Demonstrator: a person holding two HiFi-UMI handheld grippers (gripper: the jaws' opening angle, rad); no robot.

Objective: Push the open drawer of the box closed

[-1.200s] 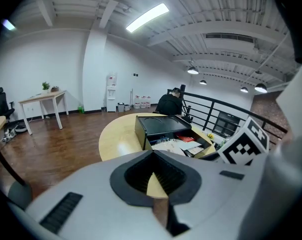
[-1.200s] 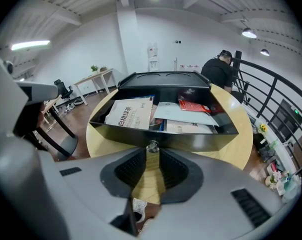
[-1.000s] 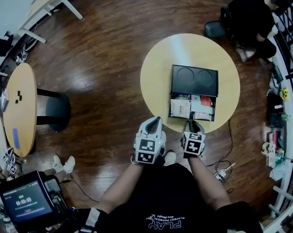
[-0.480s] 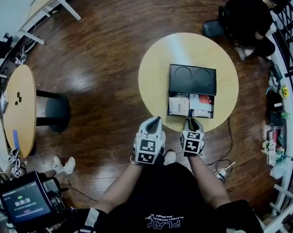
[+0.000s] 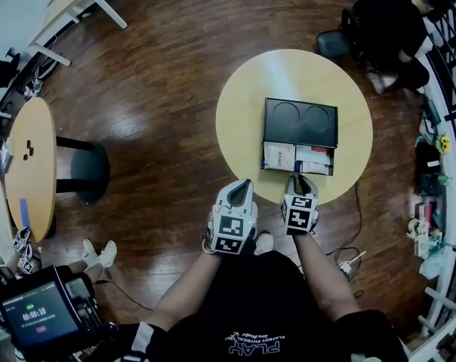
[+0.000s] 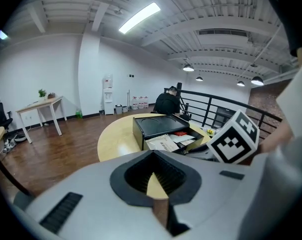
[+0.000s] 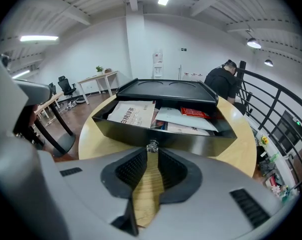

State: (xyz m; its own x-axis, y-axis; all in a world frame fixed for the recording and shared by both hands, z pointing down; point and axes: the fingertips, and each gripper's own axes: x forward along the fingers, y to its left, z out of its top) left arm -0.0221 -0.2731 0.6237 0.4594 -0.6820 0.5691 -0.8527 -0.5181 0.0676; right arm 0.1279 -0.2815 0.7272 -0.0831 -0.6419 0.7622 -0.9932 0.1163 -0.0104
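Right gripper view, so yeah: right gripper [image 7: 151, 153] pinched down to a thin slit on the little knob [image 7: 152, 146], drawer [image 7: 191, 141] dead ahead, sticking partly out of the box [image 7: 161, 90] on the round surface [image 7: 241, 151], long side crosswise, left gripper [image 6: 153, 174] closed, empty, further back.

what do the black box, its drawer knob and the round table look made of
Black box: probably moulded plastic, satin black; soft sheen, round recesses pressed into the top.
Drawer knob: seems metal, polished silver; it glints brightly.
Round table: wood or wood-look laminate, pale yellow, matte; faint grain shows in the right gripper view.
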